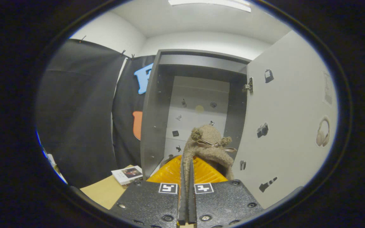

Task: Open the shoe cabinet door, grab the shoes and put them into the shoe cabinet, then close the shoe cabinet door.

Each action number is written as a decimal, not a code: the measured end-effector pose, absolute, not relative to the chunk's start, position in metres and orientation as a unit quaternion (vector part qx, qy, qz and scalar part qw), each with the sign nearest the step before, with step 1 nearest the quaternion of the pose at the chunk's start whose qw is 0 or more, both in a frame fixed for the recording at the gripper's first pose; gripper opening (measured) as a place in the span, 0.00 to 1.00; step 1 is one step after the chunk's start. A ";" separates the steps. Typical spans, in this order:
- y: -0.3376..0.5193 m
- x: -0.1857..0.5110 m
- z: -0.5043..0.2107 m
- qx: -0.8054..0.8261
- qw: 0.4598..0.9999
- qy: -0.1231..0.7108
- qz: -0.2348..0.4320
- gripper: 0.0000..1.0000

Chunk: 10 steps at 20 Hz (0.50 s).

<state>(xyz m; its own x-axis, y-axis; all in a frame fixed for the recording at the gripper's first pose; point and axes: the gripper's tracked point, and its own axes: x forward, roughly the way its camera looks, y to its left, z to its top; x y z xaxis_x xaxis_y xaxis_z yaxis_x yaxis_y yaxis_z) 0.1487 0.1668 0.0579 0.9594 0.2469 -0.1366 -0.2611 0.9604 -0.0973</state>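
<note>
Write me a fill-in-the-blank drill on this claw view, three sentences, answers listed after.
1. The grey shoe cabinet's white door stands ____.
2. The claw has its orange fingers pressed on the fuzzy beige ____ with a brown ribbon bow.
3. The held item hangs just ahead of the cabinet's dark ____, not yet set inside.

Missing words: open; shoe; interior
</note>
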 end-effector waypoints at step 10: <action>0.154 0.289 -0.017 -0.080 0.987 0.127 0.057 0.06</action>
